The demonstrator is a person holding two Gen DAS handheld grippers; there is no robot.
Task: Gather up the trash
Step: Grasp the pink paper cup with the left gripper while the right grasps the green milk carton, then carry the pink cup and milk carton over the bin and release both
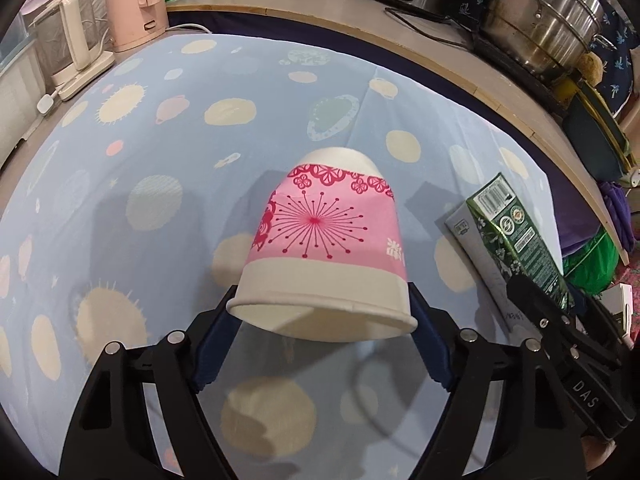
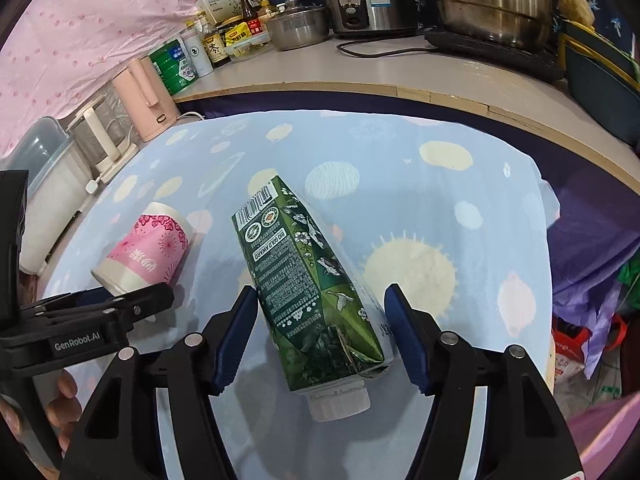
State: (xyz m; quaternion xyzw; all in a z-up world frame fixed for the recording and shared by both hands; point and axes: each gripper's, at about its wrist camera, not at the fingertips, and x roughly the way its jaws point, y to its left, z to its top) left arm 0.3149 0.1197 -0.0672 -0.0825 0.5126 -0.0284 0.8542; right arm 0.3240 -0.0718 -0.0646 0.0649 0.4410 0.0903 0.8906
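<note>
A pink-and-white paper cup (image 1: 326, 240) lies with its mouth toward the camera between the blue pads of my left gripper (image 1: 322, 304), which is shut on its rim end. It also shows in the right wrist view (image 2: 146, 250). A green drink carton (image 2: 308, 280) with a white cap lies between the pads of my right gripper (image 2: 320, 312); the left pad touches it, the right pad stands just beside it. The carton also shows in the left wrist view (image 1: 512, 236). Both objects are over a blue patterned tablecloth (image 2: 440, 200).
A counter behind the table (image 2: 400, 76) holds a rice cooker (image 2: 364, 0), steel pots (image 2: 492, 0), bottles and tins. A pink kettle (image 2: 146, 96) and a white appliance (image 2: 102, 140) stand at the left. Purple and green bags (image 2: 592, 264) lie off the table's right edge.
</note>
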